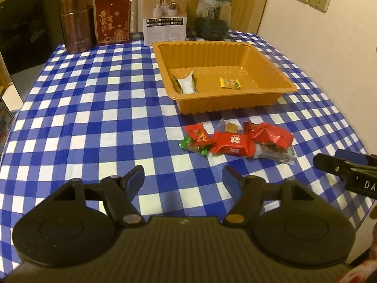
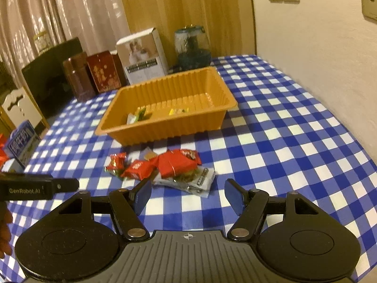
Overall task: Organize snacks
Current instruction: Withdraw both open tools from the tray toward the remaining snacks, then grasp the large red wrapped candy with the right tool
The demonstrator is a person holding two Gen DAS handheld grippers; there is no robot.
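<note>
An orange plastic tray point(image 1: 212, 44) point(image 2: 165, 81) stands on the blue-and-white checked tablecloth. In it lie a white-wrapped snack point(image 1: 187, 83) point(image 2: 135, 117) and a small yellow candy point(image 1: 230, 82) point(image 2: 179, 110). In front of the tray is a pile of snacks point(image 1: 235, 142) point(image 2: 165, 165): red packets, a green-edged one, a small brown sweet and a clear packet point(image 2: 193, 180). My left gripper point(image 1: 182, 172) hovers open just short of the pile, nothing between its fingers. My right gripper point(image 2: 187, 186) is open too, with the clear packet just ahead of its tips.
Along the table's back edge stand a brown tin point(image 1: 75, 23), a red box point(image 1: 112, 20), a white carton point(image 1: 165, 14) and a glass jar point(image 1: 213, 16). A wall runs along the right side. A dark chair point(image 1: 28, 28) and a blue carton point(image 2: 22, 141) are at the left.
</note>
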